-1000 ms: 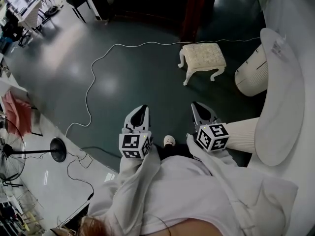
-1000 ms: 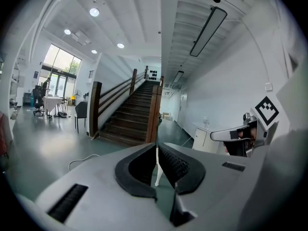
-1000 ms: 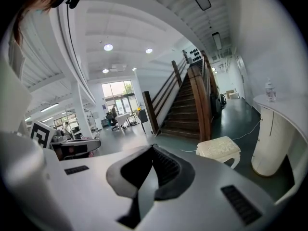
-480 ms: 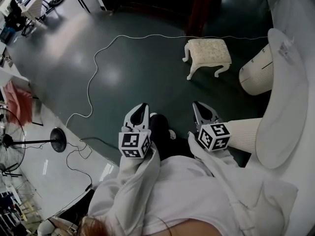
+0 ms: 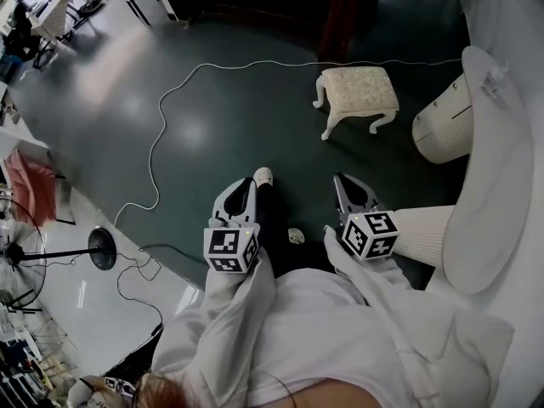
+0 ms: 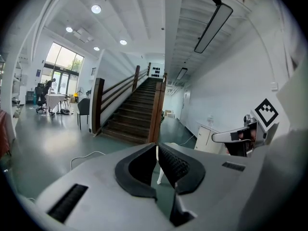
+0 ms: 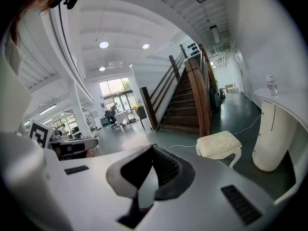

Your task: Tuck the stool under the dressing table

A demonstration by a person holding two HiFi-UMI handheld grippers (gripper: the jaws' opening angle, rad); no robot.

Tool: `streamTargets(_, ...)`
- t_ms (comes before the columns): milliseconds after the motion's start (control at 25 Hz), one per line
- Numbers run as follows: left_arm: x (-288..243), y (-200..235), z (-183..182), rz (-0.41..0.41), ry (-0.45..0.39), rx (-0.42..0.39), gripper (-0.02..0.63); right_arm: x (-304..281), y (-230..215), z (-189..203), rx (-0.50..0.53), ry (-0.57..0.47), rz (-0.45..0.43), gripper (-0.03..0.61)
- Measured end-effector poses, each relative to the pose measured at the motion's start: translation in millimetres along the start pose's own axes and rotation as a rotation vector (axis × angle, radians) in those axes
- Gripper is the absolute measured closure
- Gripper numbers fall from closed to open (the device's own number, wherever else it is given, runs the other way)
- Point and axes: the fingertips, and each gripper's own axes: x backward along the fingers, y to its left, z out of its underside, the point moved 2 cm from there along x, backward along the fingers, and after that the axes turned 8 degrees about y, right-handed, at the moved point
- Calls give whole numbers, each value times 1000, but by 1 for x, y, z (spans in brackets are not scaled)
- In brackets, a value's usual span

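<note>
Stool [image 5: 357, 92]: cream, with a rectangular embossed seat and curved legs. It stands on the glossy dark floor [image 5: 221, 100] ahead of you, near the dressing table and not under it.
Dressing table [image 5: 489, 185]: smooth white rounded top on your right.
Your left gripper [image 5: 246, 185]: ridged black pads closed together, empty.
Your right gripper [image 5: 344, 181]: pads likewise closed, holding nothing.

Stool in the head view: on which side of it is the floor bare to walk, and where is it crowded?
Bare: the dark green floor between the cream cushioned stool and the white cable. Crowded: the stool's right, by the white ribbed dressing-table cabinet.
</note>
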Motion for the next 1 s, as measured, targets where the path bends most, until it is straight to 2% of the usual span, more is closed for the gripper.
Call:
streamTargets(240,-34,24,-18,-4,2,10,591,-36,-10,-25,-8,8,-7,528)
streamTargets(600,-91,69,-67,6,21,14,591,-100,-17,-78,-17,56,-20,528)
streamTargets(1000,-158,123,-115,58,61,-43,591,-170,-38,-130,-117,45,36,528)
